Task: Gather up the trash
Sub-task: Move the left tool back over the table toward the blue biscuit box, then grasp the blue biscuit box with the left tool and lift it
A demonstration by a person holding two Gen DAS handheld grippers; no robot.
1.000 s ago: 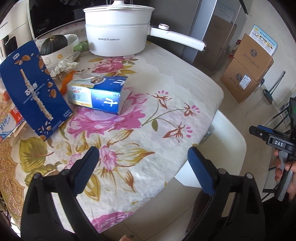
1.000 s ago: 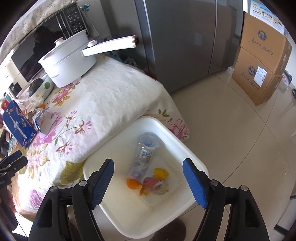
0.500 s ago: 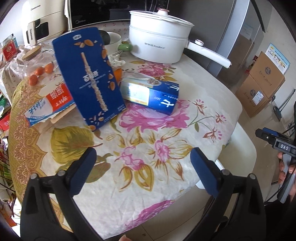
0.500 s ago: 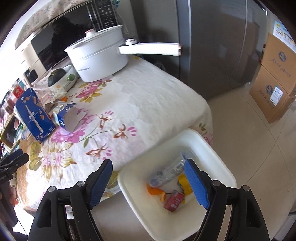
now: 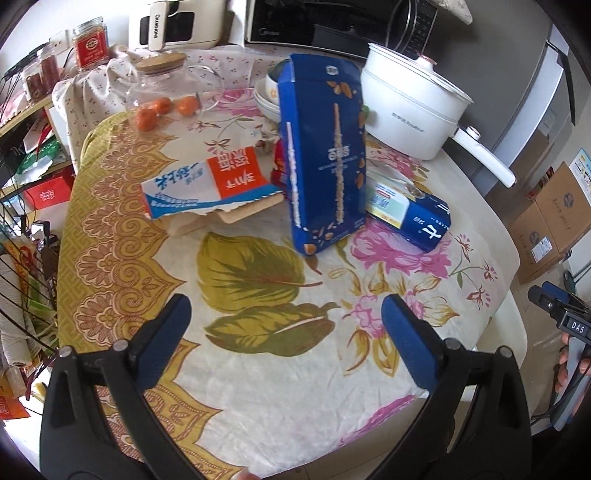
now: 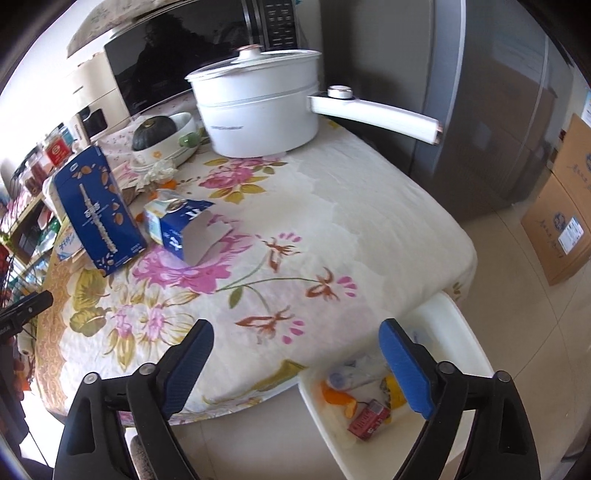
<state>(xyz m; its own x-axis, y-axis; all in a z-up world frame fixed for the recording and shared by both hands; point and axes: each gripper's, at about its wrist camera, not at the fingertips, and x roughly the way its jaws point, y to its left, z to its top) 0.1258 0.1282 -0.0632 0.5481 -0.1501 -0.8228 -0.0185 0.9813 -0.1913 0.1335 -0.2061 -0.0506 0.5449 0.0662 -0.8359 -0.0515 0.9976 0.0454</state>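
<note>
A tall blue snack box [image 5: 325, 158] [image 6: 98, 210] stands on the flowered tablecloth. Beside it lies a small blue-and-white carton [image 5: 410, 214] [image 6: 181, 225] with its end torn open. A flattened red, white and blue carton [image 5: 210, 184] lies to the left. My left gripper [image 5: 284, 314] hangs open over the cloth in front of these, holding nothing. My right gripper [image 6: 295, 336] is over the table's near corner, its jaws opening with nothing between them. The white bin [image 6: 472, 354] on the floor holds a bottle, orange peel and a red pack.
A white pot [image 5: 410, 110] with a long handle stands at the back. A glass jar of oranges [image 5: 162, 96], a bowl with a squash [image 6: 159, 133] and a microwave [image 5: 332, 22] crowd the far side. A wire rack [image 5: 22, 295] is left, and cardboard boxes [image 6: 565, 206] right.
My left gripper has swung left along the table, bringing the boxes to the centre. My right gripper has moved from above the bin toward the table, and its jaws have widened.
</note>
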